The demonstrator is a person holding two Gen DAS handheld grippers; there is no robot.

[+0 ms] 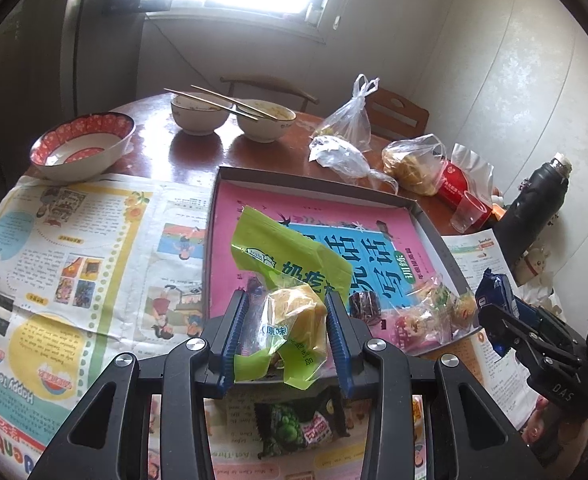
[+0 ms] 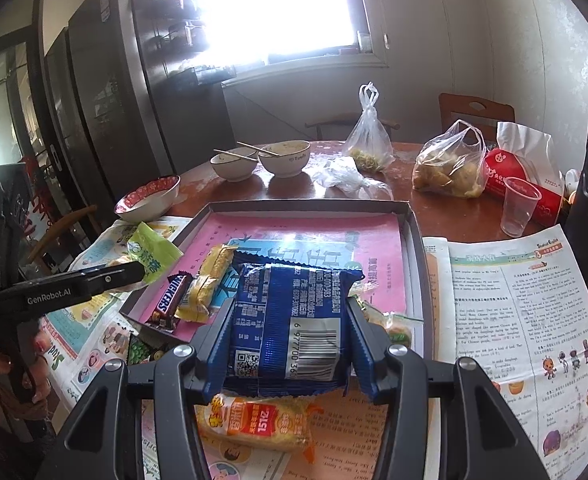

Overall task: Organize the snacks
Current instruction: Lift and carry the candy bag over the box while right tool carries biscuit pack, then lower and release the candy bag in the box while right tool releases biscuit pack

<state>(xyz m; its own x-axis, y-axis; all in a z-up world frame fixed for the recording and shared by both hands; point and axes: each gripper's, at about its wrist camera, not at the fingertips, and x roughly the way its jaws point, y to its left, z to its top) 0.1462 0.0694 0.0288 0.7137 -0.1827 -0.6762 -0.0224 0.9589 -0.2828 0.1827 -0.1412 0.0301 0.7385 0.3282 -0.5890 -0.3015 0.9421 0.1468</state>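
green snack bag (image 1: 286, 280) sits clamped in the left gripper (image 1: 288, 320) over the tray's (image 1: 434, 224) near edge; right gripper (image 2: 290, 332) clamps a blue packet (image 2: 286, 312).

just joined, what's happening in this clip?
A person with a gripper in each hand is sorting snacks into a shallow tray lined with a pink book. The left gripper is shut on a green snack packet, held above the tray's near edge. The right gripper is shut on a blue snack packet, also over the near edge. A Snickers bar and a yellow packet already lie in the tray. Another yellow snack waits on the newspaper outside it.
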